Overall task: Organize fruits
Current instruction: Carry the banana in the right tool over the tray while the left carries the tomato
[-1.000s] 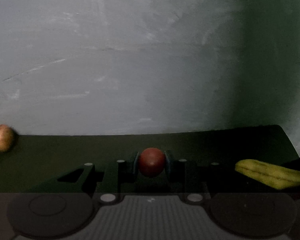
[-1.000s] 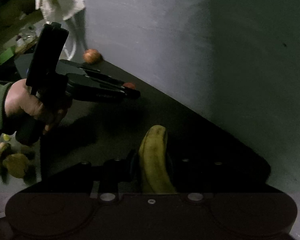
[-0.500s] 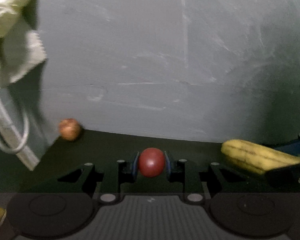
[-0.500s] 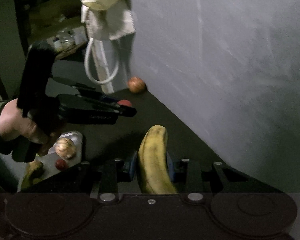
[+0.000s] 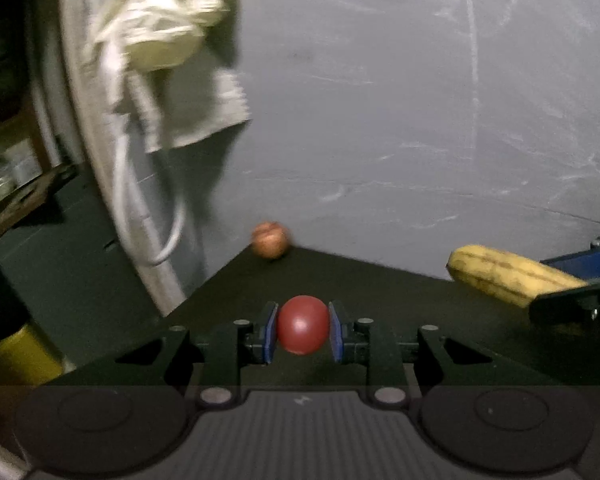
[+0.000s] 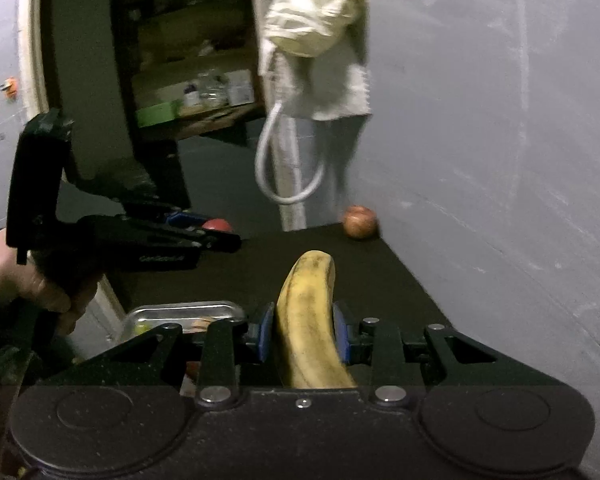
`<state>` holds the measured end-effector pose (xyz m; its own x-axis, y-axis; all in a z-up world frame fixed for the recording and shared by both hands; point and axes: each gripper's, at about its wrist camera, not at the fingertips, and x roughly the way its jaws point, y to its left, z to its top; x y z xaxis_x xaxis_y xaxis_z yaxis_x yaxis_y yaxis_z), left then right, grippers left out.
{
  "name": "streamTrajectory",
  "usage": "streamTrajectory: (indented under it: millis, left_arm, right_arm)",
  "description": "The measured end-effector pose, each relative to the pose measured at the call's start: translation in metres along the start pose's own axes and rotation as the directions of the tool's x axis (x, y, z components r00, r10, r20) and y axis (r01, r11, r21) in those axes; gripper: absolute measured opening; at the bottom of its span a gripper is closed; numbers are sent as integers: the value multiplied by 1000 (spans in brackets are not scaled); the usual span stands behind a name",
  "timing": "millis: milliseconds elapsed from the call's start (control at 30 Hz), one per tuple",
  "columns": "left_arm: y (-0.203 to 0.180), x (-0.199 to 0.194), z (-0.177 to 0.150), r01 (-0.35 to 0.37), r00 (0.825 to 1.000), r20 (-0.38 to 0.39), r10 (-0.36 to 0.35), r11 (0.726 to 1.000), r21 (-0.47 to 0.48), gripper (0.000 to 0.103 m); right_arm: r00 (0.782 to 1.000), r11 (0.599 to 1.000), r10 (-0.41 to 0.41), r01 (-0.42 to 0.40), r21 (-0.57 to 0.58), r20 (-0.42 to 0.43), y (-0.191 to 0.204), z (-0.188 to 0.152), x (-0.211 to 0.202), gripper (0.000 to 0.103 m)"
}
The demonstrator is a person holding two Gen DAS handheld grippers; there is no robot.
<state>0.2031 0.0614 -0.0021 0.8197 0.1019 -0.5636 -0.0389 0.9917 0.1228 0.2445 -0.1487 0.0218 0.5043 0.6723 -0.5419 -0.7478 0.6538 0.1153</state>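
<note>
You have lifted both loads off the table (image 5: 380, 288) since a second ago, left gripper (image 5: 302, 326) clamped on the red fruit (image 5: 302, 325), right gripper (image 6: 303, 334) clamped on the banana (image 6: 310, 320), so delivery to the tray (image 6: 188, 309) likely follows; the apple (image 5: 271, 239) remains.

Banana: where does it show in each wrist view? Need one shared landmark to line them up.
Left wrist view: the banana is at the right edge, sticking out leftward from the right tool's grip, above the dark table.
Right wrist view: the banana is bottom centre, clamped between that tool's blue pads, tip pointing away.
Shared landmark: the apple at the table's far corner against the grey wall.
</note>
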Motion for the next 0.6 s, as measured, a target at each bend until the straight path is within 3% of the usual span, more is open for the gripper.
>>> streamTrajectory:
  millis: [300,400,600]
  left_arm:
    - [30,-59,-66,-133,989,-79,124,983,-125,29]
    - [33,-67,-90,-143,985,-116,126,977,-158,29]
    - [30,-64,-120,-97,985,-159,67,978,-187,29]
  right_arm:
    - [990,988,136,-138,-75,-31,41,-1,8,33]
    - [984,982,166,-170,-80,-58,55,-10,13,33]
    - [977,980,181,-189,-69,-109,74,-33,19,33]
